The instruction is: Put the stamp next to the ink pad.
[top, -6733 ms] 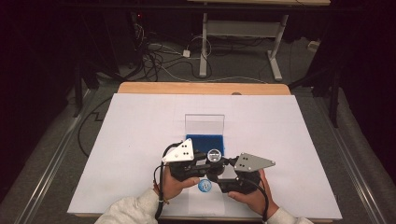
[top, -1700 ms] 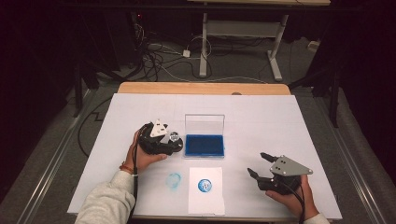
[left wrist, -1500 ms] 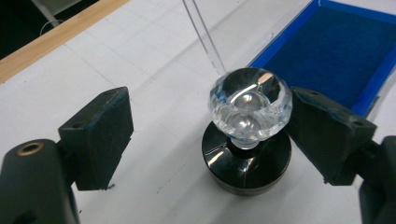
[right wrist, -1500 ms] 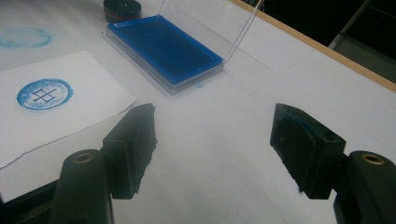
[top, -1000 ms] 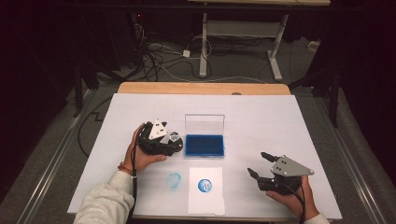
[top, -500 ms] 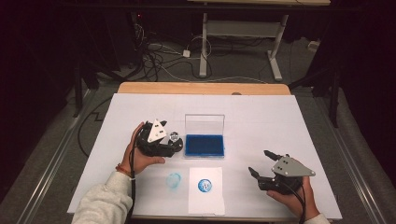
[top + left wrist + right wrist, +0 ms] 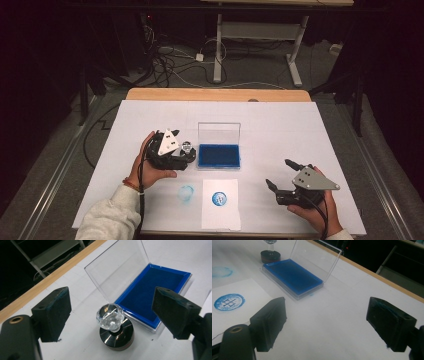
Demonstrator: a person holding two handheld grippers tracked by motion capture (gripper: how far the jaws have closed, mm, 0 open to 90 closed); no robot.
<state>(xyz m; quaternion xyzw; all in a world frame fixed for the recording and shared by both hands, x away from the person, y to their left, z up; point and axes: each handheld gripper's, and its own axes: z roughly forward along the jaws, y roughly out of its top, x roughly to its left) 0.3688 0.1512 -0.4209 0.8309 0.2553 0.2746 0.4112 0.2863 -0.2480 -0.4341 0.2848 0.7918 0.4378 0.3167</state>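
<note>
Straddling a crystal-knobbed stamp [image 7: 113,326] with jaws spread and clear of it, the left hand-held gripper [image 7: 170,150] sits at nine o'clock of the open blue ink pad [image 7: 219,155]; the right hand-held gripper [image 7: 295,187], likewise spread, hovers at four o'clock over the counter [image 7: 280,125]; a stamped paper [image 7: 220,202] lies at six o'clock.

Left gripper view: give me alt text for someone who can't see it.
A stamp with a clear faceted knob on a black round base stands between the open left gripper, untouched. Beside it lies a blue ink pad, its clear lid raised, on the white table.
</note>
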